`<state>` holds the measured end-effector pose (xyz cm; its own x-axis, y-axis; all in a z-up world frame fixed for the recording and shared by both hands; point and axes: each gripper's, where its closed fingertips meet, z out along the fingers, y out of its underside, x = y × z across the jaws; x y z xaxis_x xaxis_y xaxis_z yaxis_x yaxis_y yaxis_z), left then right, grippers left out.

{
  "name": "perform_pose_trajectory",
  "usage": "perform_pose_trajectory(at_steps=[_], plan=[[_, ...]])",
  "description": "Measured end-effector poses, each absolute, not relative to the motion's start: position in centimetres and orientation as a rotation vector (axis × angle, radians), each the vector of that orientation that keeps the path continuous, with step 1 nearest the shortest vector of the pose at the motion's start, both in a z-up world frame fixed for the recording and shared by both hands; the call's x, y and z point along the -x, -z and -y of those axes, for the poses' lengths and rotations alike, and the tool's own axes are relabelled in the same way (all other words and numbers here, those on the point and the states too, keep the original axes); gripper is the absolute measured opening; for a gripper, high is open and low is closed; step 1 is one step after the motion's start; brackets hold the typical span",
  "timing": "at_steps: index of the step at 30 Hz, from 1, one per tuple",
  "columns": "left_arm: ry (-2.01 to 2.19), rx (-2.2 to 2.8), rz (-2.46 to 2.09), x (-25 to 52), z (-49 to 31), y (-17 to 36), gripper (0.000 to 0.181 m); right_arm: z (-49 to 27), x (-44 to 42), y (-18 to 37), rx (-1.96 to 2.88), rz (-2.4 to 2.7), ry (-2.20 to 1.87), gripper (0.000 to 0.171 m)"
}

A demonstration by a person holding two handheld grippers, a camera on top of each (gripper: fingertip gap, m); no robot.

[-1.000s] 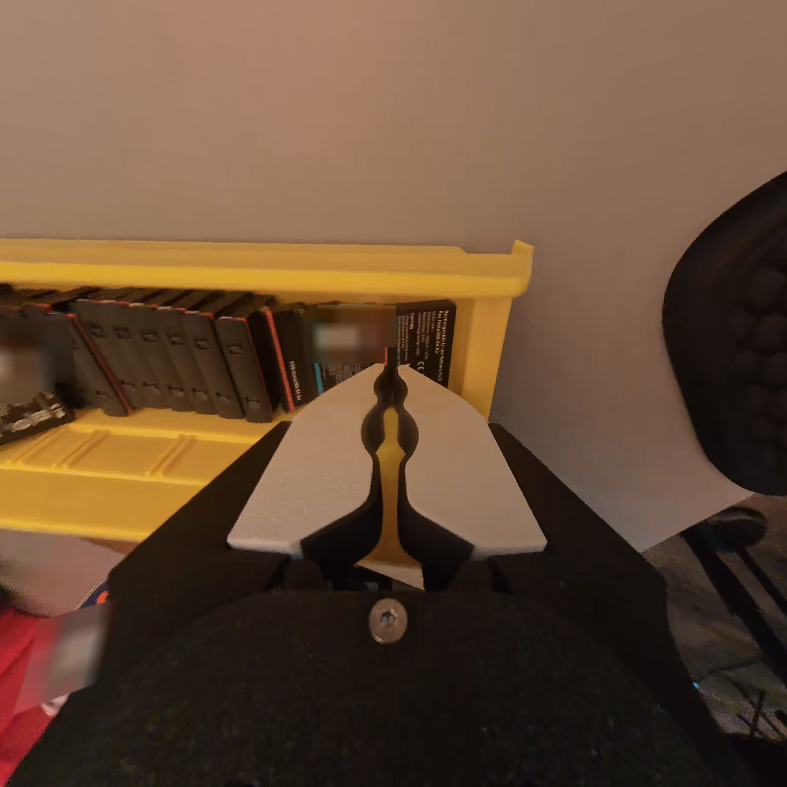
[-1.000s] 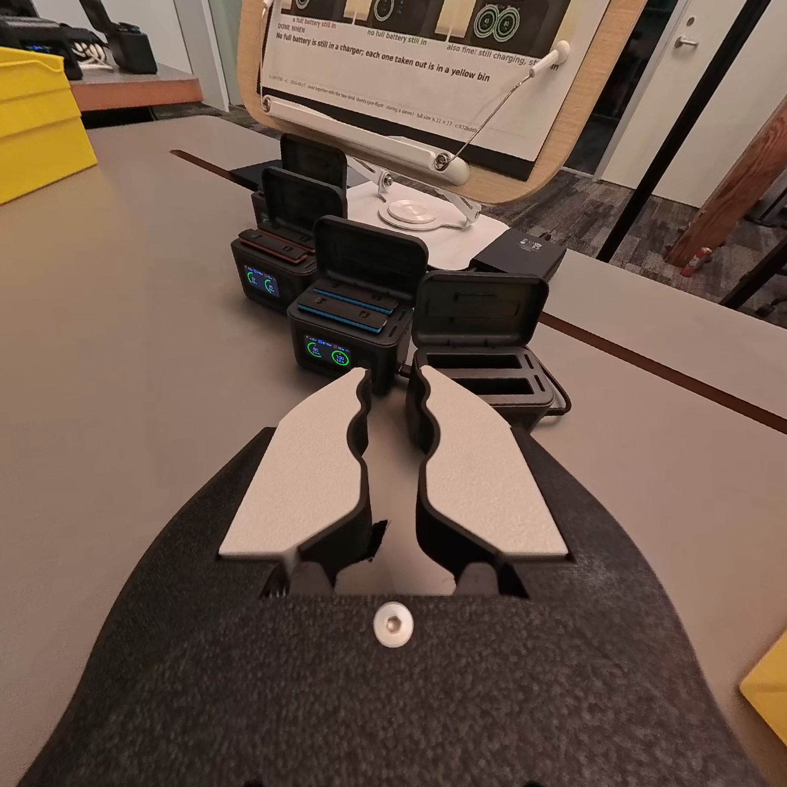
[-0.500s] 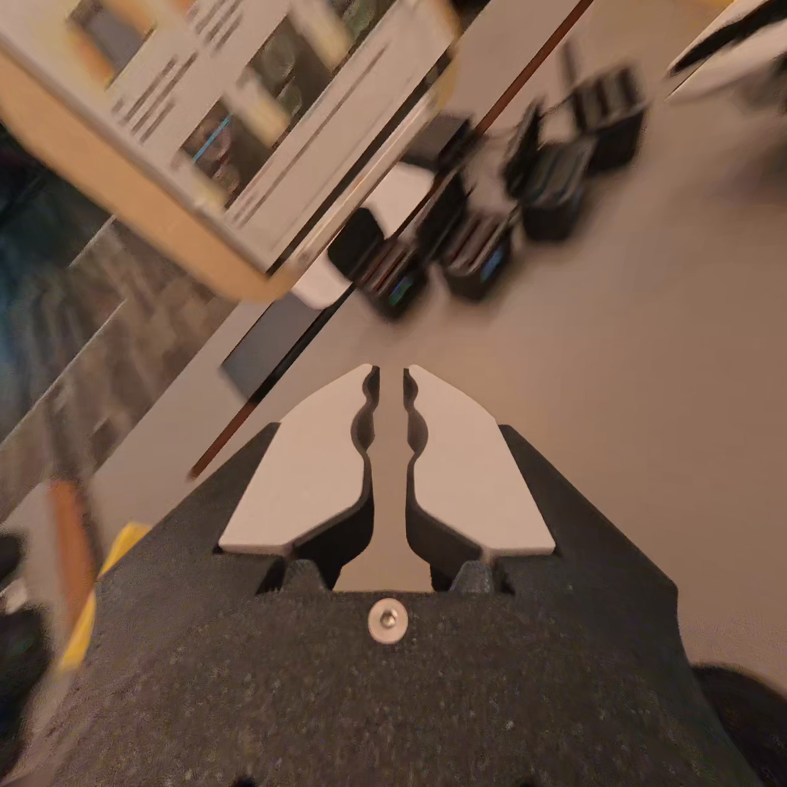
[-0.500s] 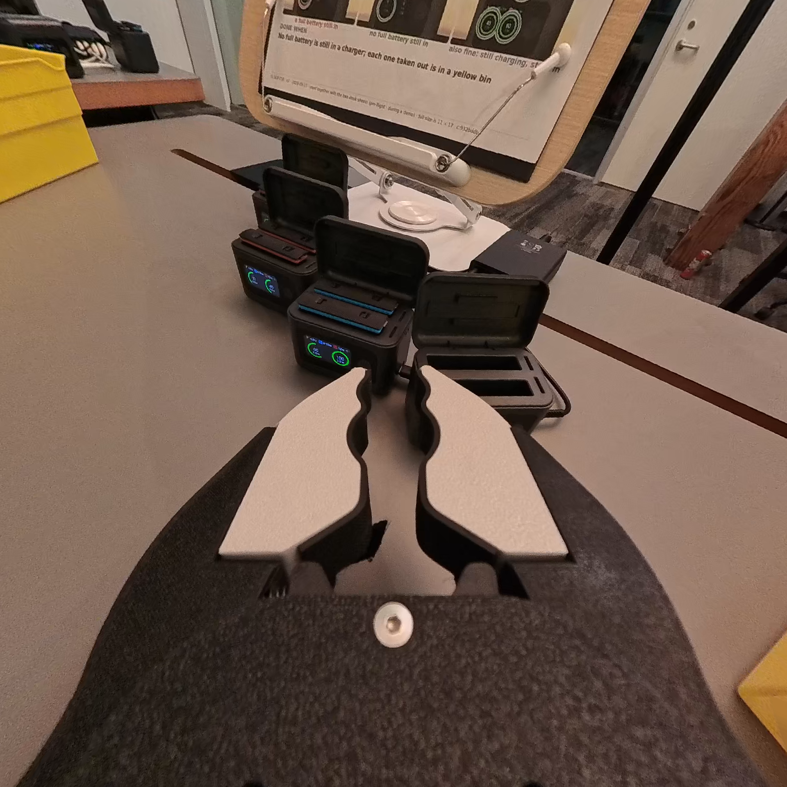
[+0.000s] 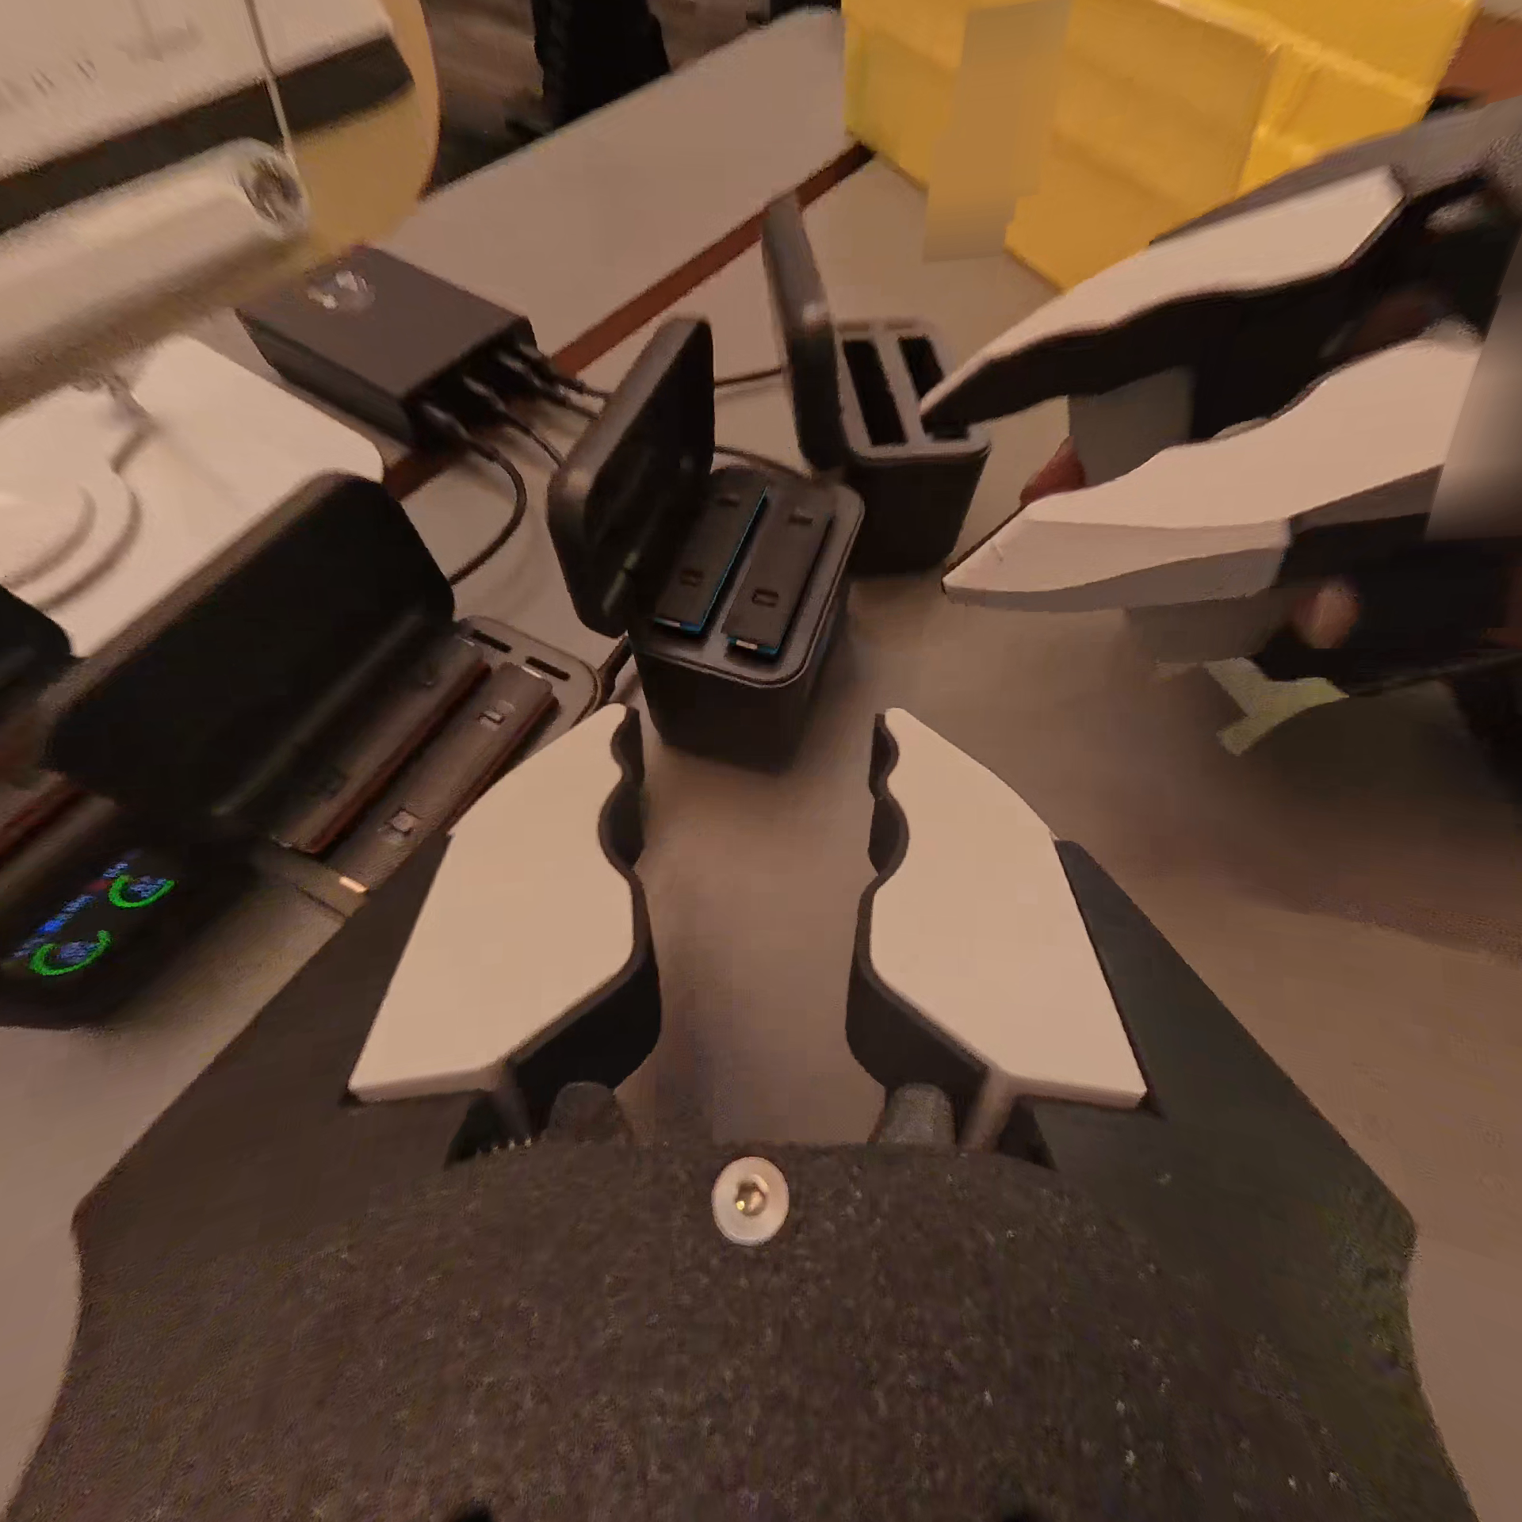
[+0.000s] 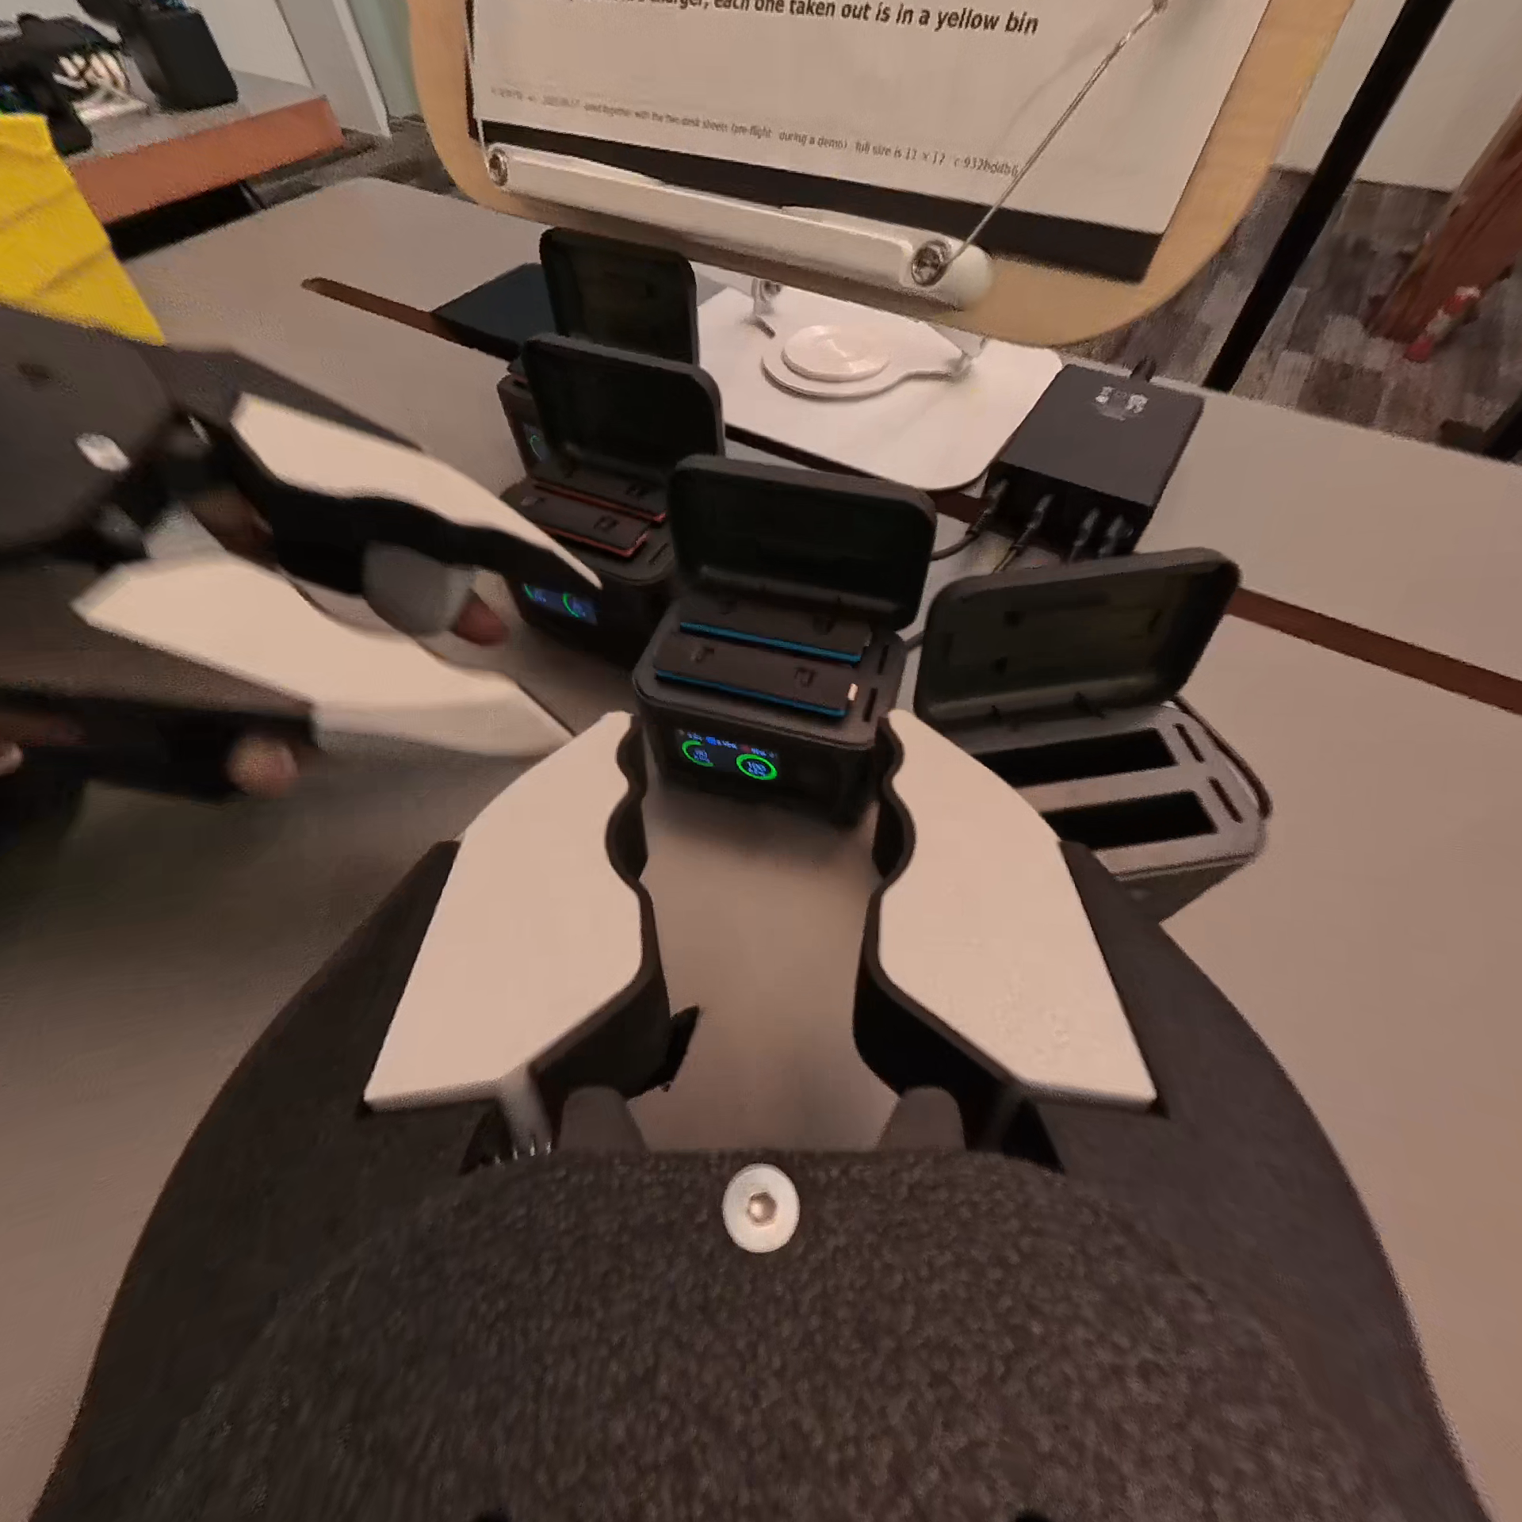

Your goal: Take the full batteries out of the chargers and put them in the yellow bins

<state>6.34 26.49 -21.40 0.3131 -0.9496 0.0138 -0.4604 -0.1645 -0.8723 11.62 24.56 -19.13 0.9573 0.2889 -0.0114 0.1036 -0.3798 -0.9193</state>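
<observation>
A black charger [image 6: 766, 683] with its lid up holds two blue-edged batteries [image 6: 762, 659]; its screen [image 6: 729, 758] shows two green rings. My right gripper [image 6: 758, 733] is open and empty, fingertips at either side of this charger's front. My left gripper [image 5: 758, 725] is open and empty just short of the same charger [image 5: 741, 593]. It also shows in the right wrist view [image 6: 576, 651], at the left. A charger [image 5: 461, 725] with red-edged batteries sits beside it. An open, empty charger [image 6: 1087, 741] stands on the other side. A yellow bin [image 5: 1153, 107] is behind.
A black power hub [image 6: 1087, 453] with cables sits behind the chargers. A wood-framed sign board [image 6: 824, 123] on a white stand [image 6: 832, 362] leans over them. Another charger [image 6: 618, 296] stands at the back. A second yellow bin [image 6: 58, 231] is at far left. It is some 20 cm from my right tips to the black power hub [image 6: 1087, 453]. The left camera catches it too, in the left wrist view [image 5: 414, 333].
My left gripper has swung away from the battery-filled yellow bin to the chargers and opened wide. My right gripper has moved forward to the blue-battery charger and opened wider.
</observation>
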Motion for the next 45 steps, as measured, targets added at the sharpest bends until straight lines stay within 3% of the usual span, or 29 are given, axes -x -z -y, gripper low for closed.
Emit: perform_pose_trajectory(at_steps=[7,10,45], plan=[[0.651,1.8,-1.356,-7.3,-26.9,25.0,0.057,-26.4,-10.4,20.4,2.058,0.211,-0.174,0.06],[0.654,1.803,-1.349,-8.1,-27.1,24.9,0.051,-26.9,-10.6,21.2,2.092,0.182,-0.156,0.06],[0.627,1.809,-1.38,-9.0,-26.8,25.3,0.054,-28.9,-11.6,21.5,2.084,0.011,0.024,0.063]])
